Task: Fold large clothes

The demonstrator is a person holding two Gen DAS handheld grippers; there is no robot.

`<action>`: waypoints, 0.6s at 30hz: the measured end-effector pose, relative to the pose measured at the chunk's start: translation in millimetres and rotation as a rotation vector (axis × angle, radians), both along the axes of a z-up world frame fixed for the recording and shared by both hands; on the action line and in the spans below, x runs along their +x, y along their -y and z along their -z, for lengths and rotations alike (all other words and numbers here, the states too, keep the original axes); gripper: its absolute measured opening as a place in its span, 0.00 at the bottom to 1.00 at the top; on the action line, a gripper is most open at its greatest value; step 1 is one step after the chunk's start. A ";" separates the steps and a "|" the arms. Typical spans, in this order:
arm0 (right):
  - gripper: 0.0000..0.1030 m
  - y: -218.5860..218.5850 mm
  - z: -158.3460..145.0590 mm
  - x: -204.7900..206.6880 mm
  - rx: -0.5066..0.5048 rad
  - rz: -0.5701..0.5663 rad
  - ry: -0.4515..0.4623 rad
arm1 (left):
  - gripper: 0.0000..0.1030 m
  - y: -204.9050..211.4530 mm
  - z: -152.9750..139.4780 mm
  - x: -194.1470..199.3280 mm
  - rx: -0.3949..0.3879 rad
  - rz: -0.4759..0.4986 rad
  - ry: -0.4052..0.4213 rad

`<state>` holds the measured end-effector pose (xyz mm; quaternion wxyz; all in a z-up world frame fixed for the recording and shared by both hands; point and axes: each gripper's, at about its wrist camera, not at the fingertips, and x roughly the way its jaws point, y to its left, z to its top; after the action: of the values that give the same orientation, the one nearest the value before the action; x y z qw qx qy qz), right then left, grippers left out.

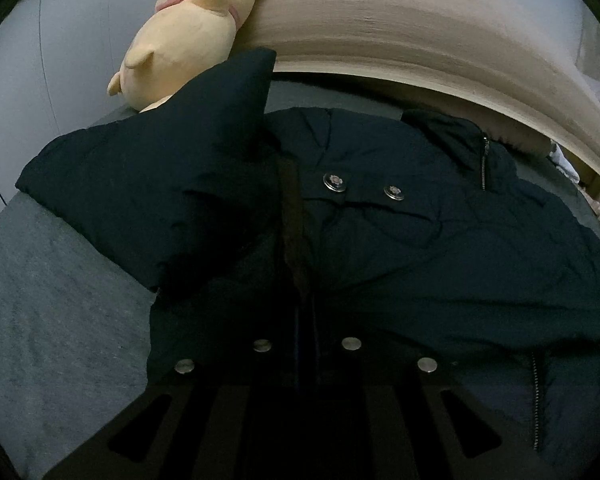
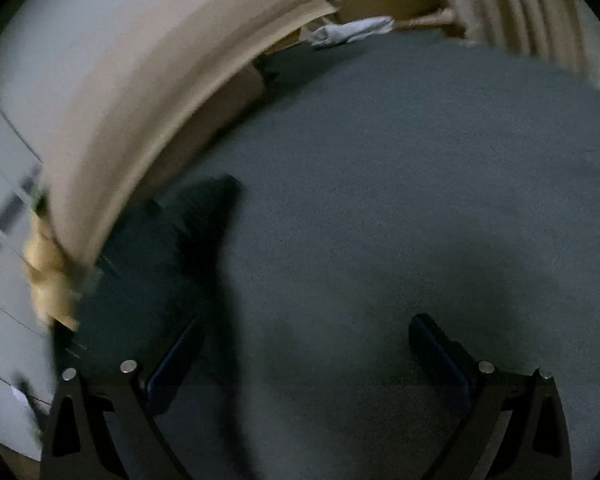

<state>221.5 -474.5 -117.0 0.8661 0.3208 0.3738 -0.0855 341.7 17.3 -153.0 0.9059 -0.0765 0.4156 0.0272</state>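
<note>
In the left wrist view, a pale wall fills the far left, and a grey bed sheet (image 1: 60, 300) stretches across the lower left. A yellow plush toy (image 1: 188, 36) with a pink collar lies at the upper left, leaning against the tan wooden headboard (image 1: 400, 40) that curves across the top. Just below the toy, a dark navy padded jacket (image 1: 420, 248) lies spread on the bed. One sleeve (image 1: 160, 184) is lifted and folded inward from the left, its tip pointing up towards the toy. At the centre, the left gripper (image 1: 304, 320) is pressed together, and the fingers appear to pinch a fold of the jacket's dark fabric, though the dim light hides the exact contact. To the right of that sit two metal snap buttons (image 1: 364, 186) on a flap, and further right a short zipper (image 1: 483, 164) near the collar. Another zipper runs down at the lower right edge of the garment.

In the right wrist view, which is blurred, the wall and the headboard (image 2: 140, 120) sweep along the left, with the plush toy (image 2: 48, 276) a yellow smear at the far left. Beside it, part of the jacket (image 2: 152, 264) lies on the sheet, near the left finger. The right gripper (image 2: 306, 360) is spread wide, with nothing between its fingers, above the bare sheet (image 2: 420, 180). A pale crumpled cloth (image 2: 356, 30) lies beyond the bed's far edge at the upper right.
</note>
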 end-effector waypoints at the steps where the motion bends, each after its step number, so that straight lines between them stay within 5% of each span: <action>1: 1.00 0.6 -3.5 15.1 0.025 -0.023 0.004 | 0.07 -0.3 -0.1 -0.2 -0.002 0.000 0.003; 8: 0.93 -4.4 14.8 135.7 0.192 -0.131 -0.068 | 0.07 -5.1 2.7 -1.9 -0.047 -0.004 0.015; 10: 0.61 -11.9 22.6 161.3 0.198 -0.169 -0.100 | 0.08 -7.1 3.9 -2.7 -0.064 -0.005 0.019; 11: 0.22 -18.1 22.9 172.8 0.177 -0.194 -0.129 | 0.08 -8.3 4.4 -2.9 -0.075 -0.006 0.021; 14: 0.18 -37.6 -0.6 177.1 0.006 -0.225 -0.075 | 0.09 -8.9 6.0 -3.6 -0.087 -0.006 0.025; 18: 0.22 -45.9 28.0 181.2 -0.118 -0.206 -0.157 | 0.10 -8.2 6.8 -3.7 -0.090 -0.002 0.027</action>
<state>402.7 -428.5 -145.0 0.8558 0.2215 0.4656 -0.0427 338.0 25.4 -159.8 0.9069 -0.1180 0.4043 0.0082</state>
